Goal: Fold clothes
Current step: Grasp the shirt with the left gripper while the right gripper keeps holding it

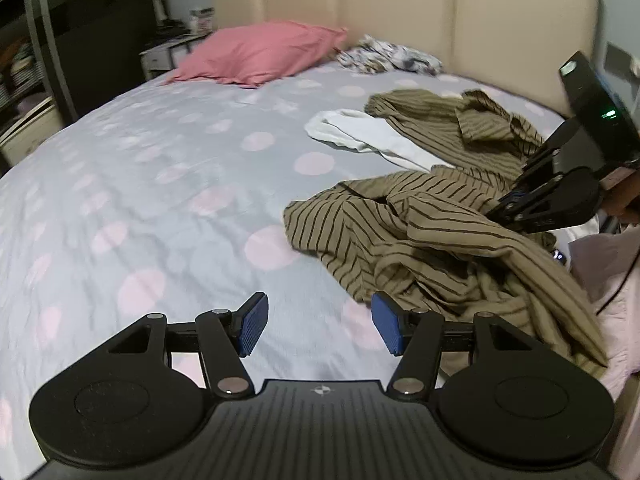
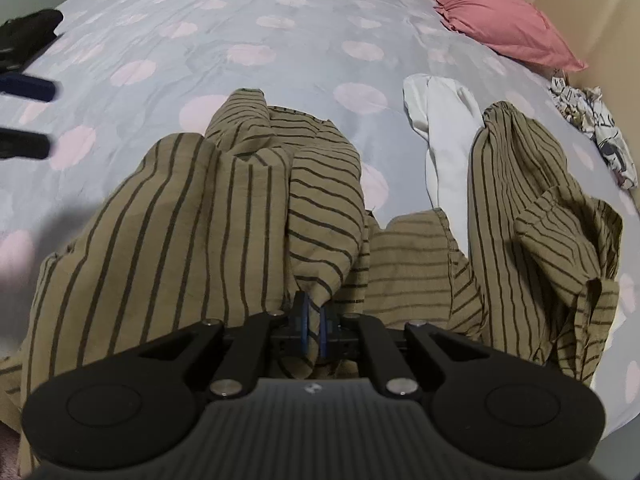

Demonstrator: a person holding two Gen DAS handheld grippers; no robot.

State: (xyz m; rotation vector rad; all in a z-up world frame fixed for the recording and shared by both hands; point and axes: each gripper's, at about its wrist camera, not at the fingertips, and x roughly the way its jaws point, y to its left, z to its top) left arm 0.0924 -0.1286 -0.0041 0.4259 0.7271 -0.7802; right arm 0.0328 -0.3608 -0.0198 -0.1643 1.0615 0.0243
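Fabric of the striped shirt, crumpled on the bed near the white garment, is pinched in my right gripper; my left gripper gapes wide, holding nothing.

Crinkled striped cloth shirt, smooth white garment, matt cotton bedsheet — padded leatherette headboard.

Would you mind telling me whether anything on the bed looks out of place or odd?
Nothing looks damaged. The olive striped garment is bunched, and the right gripper pinches a fold of it. A white garment lies partly under the striped cloth.
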